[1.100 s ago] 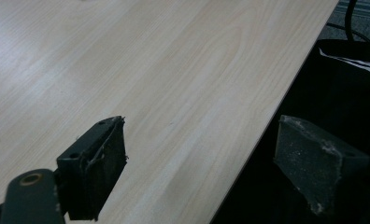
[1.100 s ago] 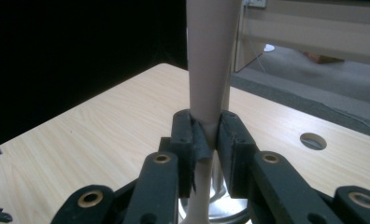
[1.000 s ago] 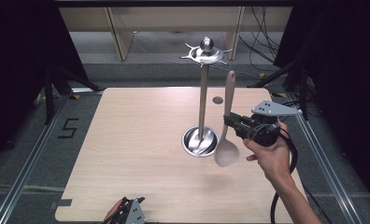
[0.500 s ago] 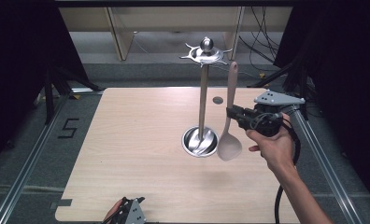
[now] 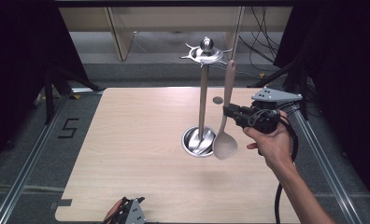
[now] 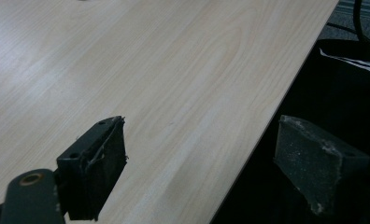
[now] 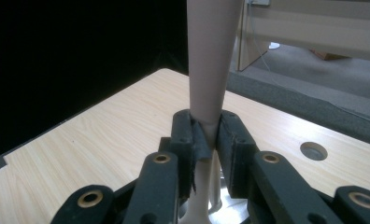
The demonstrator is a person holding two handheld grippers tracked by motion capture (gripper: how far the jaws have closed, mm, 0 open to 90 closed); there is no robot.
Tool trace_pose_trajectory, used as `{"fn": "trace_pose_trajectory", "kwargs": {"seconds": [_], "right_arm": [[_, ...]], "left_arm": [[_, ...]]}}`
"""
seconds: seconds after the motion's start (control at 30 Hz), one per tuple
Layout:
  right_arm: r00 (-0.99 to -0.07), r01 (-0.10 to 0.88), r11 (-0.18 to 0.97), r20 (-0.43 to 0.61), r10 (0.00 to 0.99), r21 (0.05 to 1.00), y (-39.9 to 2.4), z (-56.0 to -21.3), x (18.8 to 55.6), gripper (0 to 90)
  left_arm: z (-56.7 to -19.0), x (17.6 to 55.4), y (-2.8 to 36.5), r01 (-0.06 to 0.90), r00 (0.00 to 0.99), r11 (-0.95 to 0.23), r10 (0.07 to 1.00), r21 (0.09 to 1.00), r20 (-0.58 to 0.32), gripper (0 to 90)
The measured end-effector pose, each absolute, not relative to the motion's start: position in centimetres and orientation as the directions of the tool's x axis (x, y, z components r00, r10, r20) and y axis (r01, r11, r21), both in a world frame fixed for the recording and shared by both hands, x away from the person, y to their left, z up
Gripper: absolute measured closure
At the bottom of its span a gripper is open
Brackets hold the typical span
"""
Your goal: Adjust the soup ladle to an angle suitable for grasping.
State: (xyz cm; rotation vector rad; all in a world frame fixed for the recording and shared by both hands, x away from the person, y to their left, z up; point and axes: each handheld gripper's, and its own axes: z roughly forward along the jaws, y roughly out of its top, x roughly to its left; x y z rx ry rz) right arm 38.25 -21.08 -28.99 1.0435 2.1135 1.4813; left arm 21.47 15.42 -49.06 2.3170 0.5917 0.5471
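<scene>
My right gripper is shut on the handle of a pale pink spoon, held upright with its bowl down, just right of a metal utensil stand. The spoon's top end reaches beside the stand's hooked crown; whether it touches I cannot tell. In the right gripper view the spoon handle rises between the black pads of my right gripper. My left gripper rests at the table's near edge. In its own view my left gripper stands open, straddling the table edge with nothing between its pads.
The stand's round steel base sits right of centre on the wooden table. A small round hole lies in the table behind the spoon. Cables and shelving stand beyond the far edge; metal rails run along both sides.
My right gripper has risen and shifted slightly right and away with the spoon, bringing the spoon's top closer to the stand's crown. The left gripper has stayed put.
</scene>
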Motion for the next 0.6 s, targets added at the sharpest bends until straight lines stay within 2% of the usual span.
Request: {"fn": "trace_pose_trajectory", "kwargs": {"seconds": [0.03, 0.23, 0.6], "right_arm": [[-0.667, 0.341, 0.205, 0.082, 0.741, 0.918, -21.26, -28.96, 38.5, 77.7], [-0.671, 0.361, 0.19, 0.113, 0.733, 0.913, -20.84, -29.17, 38.67, 77.7], [-0.669, 0.379, 0.211, 0.109, 0.735, 0.901, -20.39, -29.13, 39.46, 77.6]], "left_arm": [[-49.05, 21.46, 15.42, 0.262, 0.809, -0.669, 0.545, 0.695, 0.22, 15.7], [-49.05, 21.45, 15.42, 0.264, 0.809, -0.665, 0.547, 0.699, 0.215, 15.7], [-49.07, 21.47, 15.42, 0.263, 0.809, -0.668, 0.546, 0.696, 0.217, 15.7]]}}
